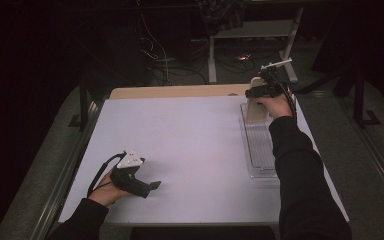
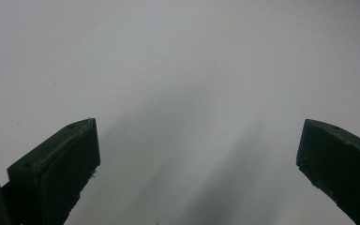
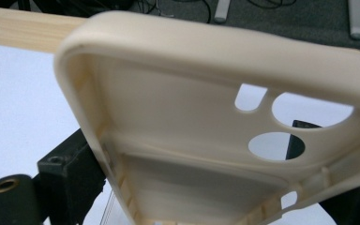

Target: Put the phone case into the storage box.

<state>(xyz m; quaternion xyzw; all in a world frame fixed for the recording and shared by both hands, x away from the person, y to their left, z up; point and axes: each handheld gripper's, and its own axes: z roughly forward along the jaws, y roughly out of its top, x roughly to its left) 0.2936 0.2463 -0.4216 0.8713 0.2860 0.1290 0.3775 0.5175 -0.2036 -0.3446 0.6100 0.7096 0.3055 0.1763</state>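
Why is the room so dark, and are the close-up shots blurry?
High view: light falls on the white table, the surroundings stay near black. Left gripper view: soft grey shadows streak the table between the open left gripper. Right gripper view: the cream phone case sits close and looks slightly soft.

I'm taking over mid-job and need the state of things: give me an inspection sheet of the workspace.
Surface: white table, wooden strip along far edge.
Job's things: cream phone case held upright over far end of clear tray.
Clutter: nothing seen.
Grippers: right hand-held gripper shut on phone case; left hand-held gripper open, empty, low over table.
Cables: one trails from each gripper; more on floor beyond.
Surroundings: dark room, metal stand legs.
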